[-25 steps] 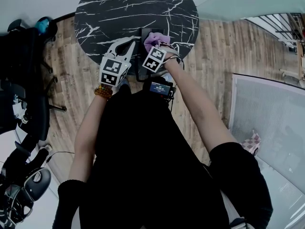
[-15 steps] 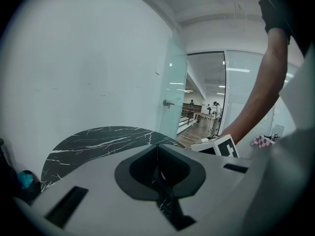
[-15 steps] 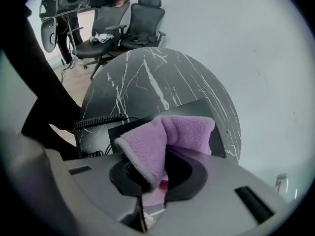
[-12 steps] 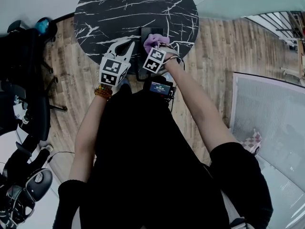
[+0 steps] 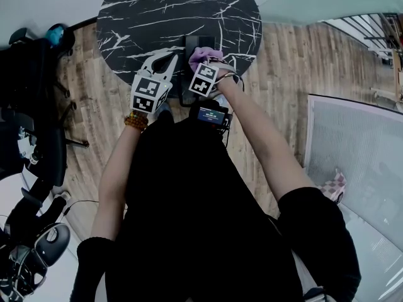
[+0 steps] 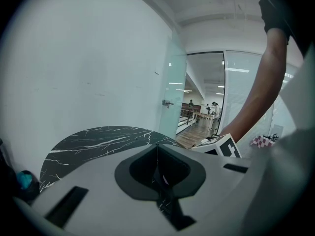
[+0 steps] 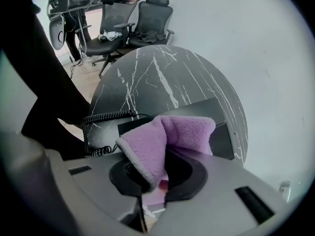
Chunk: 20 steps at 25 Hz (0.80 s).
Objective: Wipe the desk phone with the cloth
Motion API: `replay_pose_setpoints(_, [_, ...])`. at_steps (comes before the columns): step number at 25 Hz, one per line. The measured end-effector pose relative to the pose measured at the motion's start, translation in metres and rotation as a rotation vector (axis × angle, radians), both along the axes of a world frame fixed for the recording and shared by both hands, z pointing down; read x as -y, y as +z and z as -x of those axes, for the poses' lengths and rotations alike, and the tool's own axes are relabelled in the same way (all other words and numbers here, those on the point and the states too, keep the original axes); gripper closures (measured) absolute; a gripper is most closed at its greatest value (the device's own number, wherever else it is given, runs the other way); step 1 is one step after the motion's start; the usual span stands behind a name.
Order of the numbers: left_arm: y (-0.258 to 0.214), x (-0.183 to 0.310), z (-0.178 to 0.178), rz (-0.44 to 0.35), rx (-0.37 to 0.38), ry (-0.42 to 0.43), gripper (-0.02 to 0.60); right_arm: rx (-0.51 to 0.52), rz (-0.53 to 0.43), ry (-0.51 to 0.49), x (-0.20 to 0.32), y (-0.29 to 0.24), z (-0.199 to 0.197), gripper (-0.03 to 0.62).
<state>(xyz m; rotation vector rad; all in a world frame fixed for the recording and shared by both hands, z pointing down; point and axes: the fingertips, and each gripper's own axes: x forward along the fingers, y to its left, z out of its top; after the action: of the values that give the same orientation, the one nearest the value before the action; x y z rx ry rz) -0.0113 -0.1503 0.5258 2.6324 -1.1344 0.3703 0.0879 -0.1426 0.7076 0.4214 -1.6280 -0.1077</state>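
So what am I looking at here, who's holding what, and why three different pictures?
No robot here: a person holds a two-jaw gripper in each hand. One picture looks down from their head; the other two come from cameras on the grippers. On the round marble table sits a black desk phone with a coiled cord. The right gripper pinches a purple cloth in its jaws, over the phone; the left gripper has its jaws together, empty.

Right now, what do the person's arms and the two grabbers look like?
The left gripper and right gripper are pale grey plastic, dark grey inside, each carrying a white cube with black square markers. The person wears black short sleeves and a brown bead bracelet on the left wrist.
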Motion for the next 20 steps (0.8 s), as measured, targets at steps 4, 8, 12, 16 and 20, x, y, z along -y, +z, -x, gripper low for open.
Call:
replay_pose_setpoints(4, [0.001, -0.001, 0.0, 0.003, 0.001, 0.001, 0.568, 0.008, 0.016, 0.0, -0.005, 0.002, -0.001, 0.534])
replay_pose_setpoints(8, [0.002, -0.002, 0.0, 0.007, -0.001, -0.002, 0.568, -0.016, 0.017, -0.037, -0.01, 0.003, -0.002, 0.534])
replay_pose_setpoints(12, [0.003, -0.003, 0.001, 0.01, -0.002, -0.003, 0.568, -0.031, 0.028, -0.061, -0.015, 0.006, -0.002, 0.534])
replay_pose_setpoints(16, [0.004, -0.002, 0.001, 0.012, -0.002, -0.006, 0.568, -0.041, 0.053, -0.08, -0.02, 0.008, -0.001, 0.534])
replay_pose_setpoints(20, [0.004, -0.003, -0.002, 0.013, -0.002, 0.0, 0.568, -0.037, 0.061, -0.083, -0.024, 0.01, -0.001, 0.534])
